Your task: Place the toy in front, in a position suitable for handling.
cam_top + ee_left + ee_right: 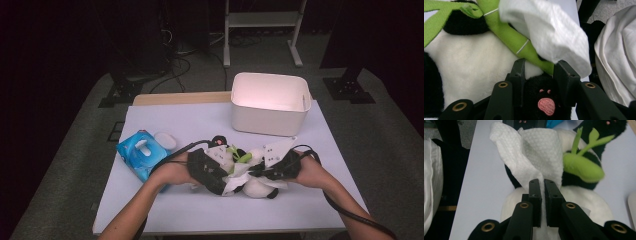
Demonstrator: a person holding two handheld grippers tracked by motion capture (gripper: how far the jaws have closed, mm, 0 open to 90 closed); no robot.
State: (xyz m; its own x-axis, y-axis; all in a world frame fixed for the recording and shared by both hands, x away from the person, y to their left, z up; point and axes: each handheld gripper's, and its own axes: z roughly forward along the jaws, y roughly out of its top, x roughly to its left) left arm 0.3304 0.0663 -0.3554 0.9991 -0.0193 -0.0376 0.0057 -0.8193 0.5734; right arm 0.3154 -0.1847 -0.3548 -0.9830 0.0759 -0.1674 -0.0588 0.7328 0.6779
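Left claw grips the soft black-and-white plush panda by its paw; right claw pinches a limp white textured wipe, best held by its edge.

One plush panda, one white wipe, one blue wipe pack, one white bin, two tools.

White bin at the back, blue wipes pack, perhaps a lid beside it

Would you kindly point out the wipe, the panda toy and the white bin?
wipe (534,152), right gripper view, on its raised fold.
panda toy (474,65), left gripper view, on its white belly.
white bin (267,120), high view, on its front wall.
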